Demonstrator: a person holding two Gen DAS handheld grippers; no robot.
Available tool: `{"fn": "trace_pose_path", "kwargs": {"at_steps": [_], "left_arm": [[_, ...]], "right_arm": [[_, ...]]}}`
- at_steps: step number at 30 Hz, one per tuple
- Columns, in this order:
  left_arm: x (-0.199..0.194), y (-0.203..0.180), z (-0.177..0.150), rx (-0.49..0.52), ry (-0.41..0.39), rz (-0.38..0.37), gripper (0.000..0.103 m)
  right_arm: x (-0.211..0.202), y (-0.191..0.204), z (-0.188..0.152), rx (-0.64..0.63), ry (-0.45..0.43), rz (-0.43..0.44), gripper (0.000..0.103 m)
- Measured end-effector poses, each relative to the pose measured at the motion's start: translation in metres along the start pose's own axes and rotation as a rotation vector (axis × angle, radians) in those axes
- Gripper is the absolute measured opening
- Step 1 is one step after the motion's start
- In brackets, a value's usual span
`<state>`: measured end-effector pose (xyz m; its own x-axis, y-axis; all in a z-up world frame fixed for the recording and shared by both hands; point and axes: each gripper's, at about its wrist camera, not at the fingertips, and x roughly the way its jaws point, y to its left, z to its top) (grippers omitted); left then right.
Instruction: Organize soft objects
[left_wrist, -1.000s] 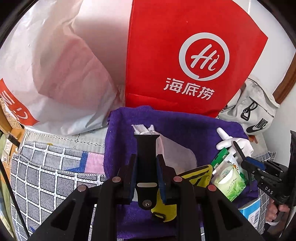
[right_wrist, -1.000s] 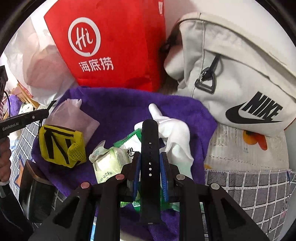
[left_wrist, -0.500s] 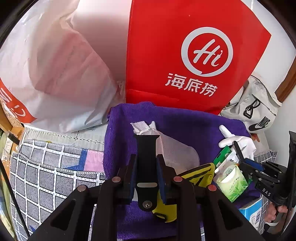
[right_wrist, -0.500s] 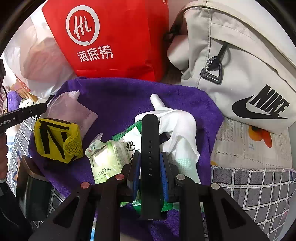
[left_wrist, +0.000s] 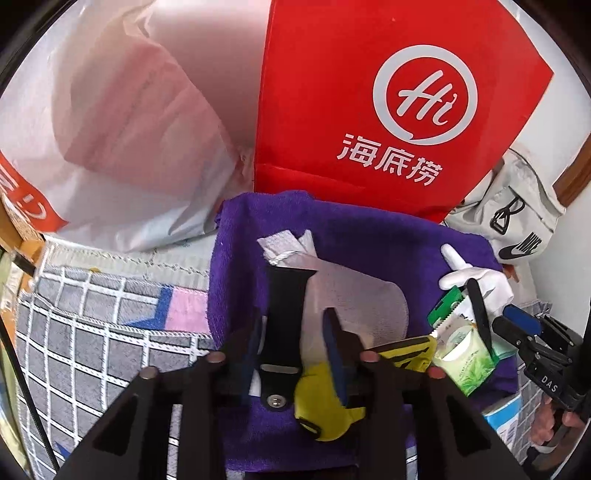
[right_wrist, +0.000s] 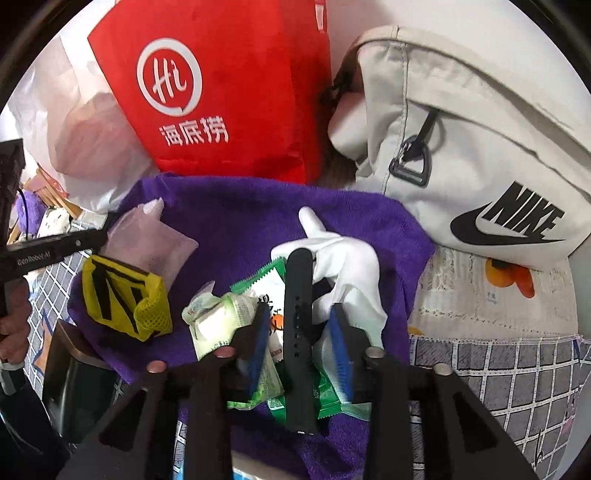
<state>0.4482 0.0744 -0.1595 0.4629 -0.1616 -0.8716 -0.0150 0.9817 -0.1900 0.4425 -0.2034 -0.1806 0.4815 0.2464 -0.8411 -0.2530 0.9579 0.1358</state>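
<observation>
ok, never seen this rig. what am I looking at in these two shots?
There is no robot here. A person holds a two-finger gripper in each hand, and each has a fisheye camera looking along its fingers.

The left wrist view shows the left gripper. Its jaws stand apart around a studded black strap, with gaps on both sides. The right wrist view shows the right gripper, open the same way around a holed black strap.

On the purple towel lie a yellow mesh pouch, a white glove, green tissue packs and a pale sachet. Behind it stand a red bag and a Nike bag.
</observation>
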Motion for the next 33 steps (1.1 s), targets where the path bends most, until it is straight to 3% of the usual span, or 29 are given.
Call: {"fn": "trace_pose_path", "kwargs": {"at_steps": [3,10,18,22,30,33], "left_arm": [[-0.001,-0.002,-0.001,0.003,0.003,0.015,0.035],[-0.022,-0.011,-0.002,0.011,-0.014,0.032,0.047],[-0.085,-0.030,-0.019,0.050,-0.069,0.043,0.062],[-0.124,-0.033,-0.043,0.046,-0.111,0.022,0.069],[-0.178,-0.044,-0.108,0.046,-0.160,0.032,0.099],[-0.199,-0.052,-0.135,0.054,-0.183,0.033,0.099]], "right_arm": [[-0.011,0.001,0.002,-0.003,-0.024,-0.004,0.047],[-0.047,0.018,0.006,-0.014,-0.099,-0.032,0.075],[-0.101,0.026,-0.005,0.020,-0.165,-0.040,0.080],[-0.132,0.028,-0.028,0.075,-0.196,-0.029,0.082],[-0.188,0.054,-0.090,0.073,-0.240,-0.046,0.100],[-0.209,0.064,-0.117,0.078,-0.250,-0.085,0.101]]}}
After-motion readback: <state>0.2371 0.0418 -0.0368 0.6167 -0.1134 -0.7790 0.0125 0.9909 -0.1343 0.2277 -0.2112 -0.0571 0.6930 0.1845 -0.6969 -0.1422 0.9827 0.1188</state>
